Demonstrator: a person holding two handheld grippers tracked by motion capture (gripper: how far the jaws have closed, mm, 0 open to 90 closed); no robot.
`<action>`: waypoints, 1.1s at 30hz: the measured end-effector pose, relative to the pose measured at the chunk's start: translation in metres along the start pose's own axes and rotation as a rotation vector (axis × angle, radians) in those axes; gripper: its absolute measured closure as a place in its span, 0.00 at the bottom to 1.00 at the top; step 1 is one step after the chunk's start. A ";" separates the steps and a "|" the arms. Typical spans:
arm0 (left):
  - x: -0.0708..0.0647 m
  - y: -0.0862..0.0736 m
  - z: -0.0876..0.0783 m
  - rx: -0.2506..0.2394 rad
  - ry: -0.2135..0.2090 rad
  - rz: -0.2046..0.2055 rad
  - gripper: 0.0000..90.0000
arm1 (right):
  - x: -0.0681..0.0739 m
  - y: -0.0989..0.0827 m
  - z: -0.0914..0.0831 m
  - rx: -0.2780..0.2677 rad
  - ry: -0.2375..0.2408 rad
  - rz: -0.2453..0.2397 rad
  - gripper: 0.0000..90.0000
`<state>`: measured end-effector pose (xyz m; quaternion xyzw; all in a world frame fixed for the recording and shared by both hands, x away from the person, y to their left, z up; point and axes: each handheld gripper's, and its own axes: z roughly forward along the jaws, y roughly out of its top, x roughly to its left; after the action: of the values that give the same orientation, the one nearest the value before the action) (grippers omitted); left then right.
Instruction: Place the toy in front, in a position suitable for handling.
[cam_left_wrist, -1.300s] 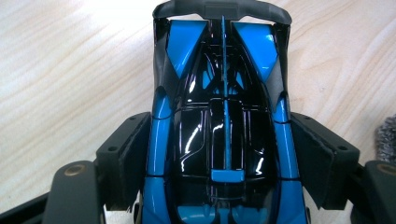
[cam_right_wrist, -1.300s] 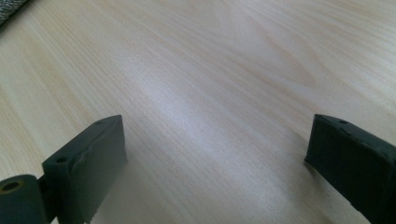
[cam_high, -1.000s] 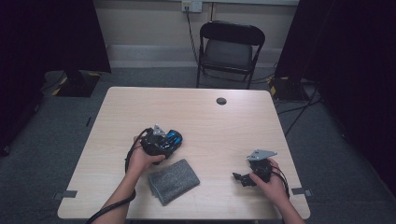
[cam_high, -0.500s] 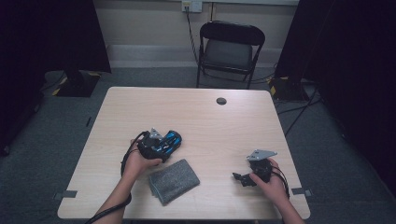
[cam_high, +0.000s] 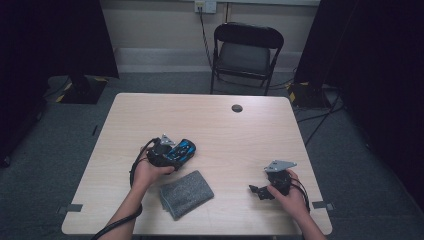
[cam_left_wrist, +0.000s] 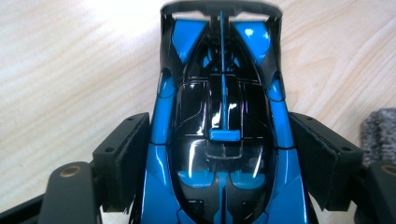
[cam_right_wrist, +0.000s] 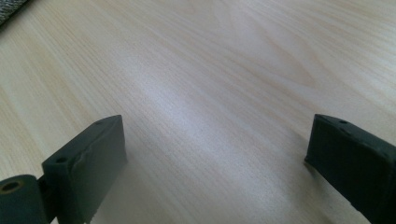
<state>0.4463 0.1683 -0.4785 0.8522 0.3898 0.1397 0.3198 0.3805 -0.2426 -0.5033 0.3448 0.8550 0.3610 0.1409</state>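
The left gripper (cam_high: 176, 153) has just been closing its jaws, and its pads (cam_left_wrist: 122, 161) now pinch the toy car (cam_left_wrist: 223, 135) by both sides, ready to lift it. The car sits just beyond the grey cloth (cam_high: 186, 193). Right of the cloth, the right gripper (cam_high: 256, 190) waits, jaws spread.

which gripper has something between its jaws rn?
The left gripper: the blue and black toy car sits between its jaws, which have just been closing, pads at its sides. The right gripper stands wide open over bare table.
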 end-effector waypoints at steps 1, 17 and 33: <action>0.001 0.002 -0.001 0.003 0.005 0.005 0.27 | 0.000 0.000 0.000 0.000 0.000 0.000 0.04; 0.001 -0.004 0.006 0.006 -0.002 -0.021 0.27 | 0.000 0.000 0.000 0.000 0.000 0.000 0.04; 0.002 0.004 0.012 -0.011 0.016 -0.033 0.21 | 0.000 0.000 0.000 0.000 0.000 0.000 0.04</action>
<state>0.4556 0.1625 -0.4845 0.8427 0.4056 0.1435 0.3236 0.3804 -0.2425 -0.5033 0.3450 0.8550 0.3608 0.1407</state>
